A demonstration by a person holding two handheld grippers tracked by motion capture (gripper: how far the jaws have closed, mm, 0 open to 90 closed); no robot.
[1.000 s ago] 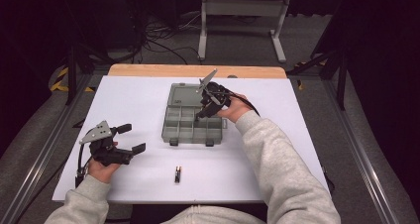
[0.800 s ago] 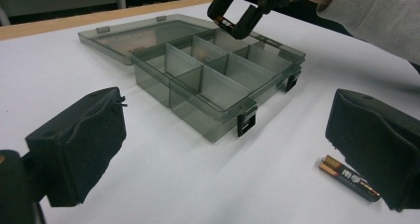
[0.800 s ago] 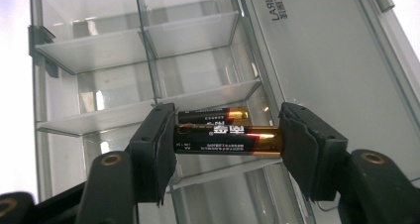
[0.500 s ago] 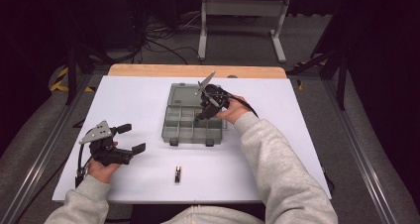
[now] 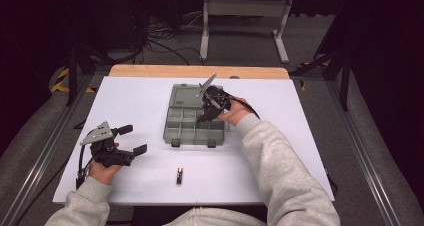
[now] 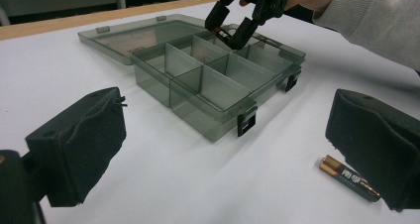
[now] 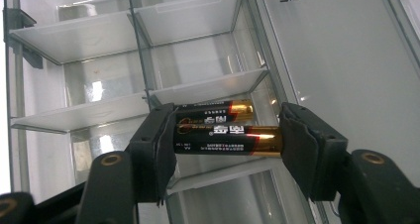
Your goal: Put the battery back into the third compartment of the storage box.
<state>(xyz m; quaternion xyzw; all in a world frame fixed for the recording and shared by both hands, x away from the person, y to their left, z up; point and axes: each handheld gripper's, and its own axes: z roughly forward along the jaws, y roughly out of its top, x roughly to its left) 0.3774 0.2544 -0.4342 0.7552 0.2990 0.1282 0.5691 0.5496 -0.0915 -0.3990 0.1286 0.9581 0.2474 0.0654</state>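
Nearest me, my left hand-held gripper [image 5: 132,139] idles spread beside a spare battery [image 5: 179,176] on the bench [image 5: 300,151]. Farther out, my right hand-held gripper [image 7: 228,147] pinches a battery [image 7: 227,139] end-to-end over the organizer box [image 5: 176,128]: light, rigid, slippery, so I'd guess it rolls.

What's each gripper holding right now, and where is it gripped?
Right gripper holds a battery lengthwise by its two ends. Left gripper holds nothing.

right claw [image 5: 203,117] slightly lower, into organizer box [image 5: 176,131]
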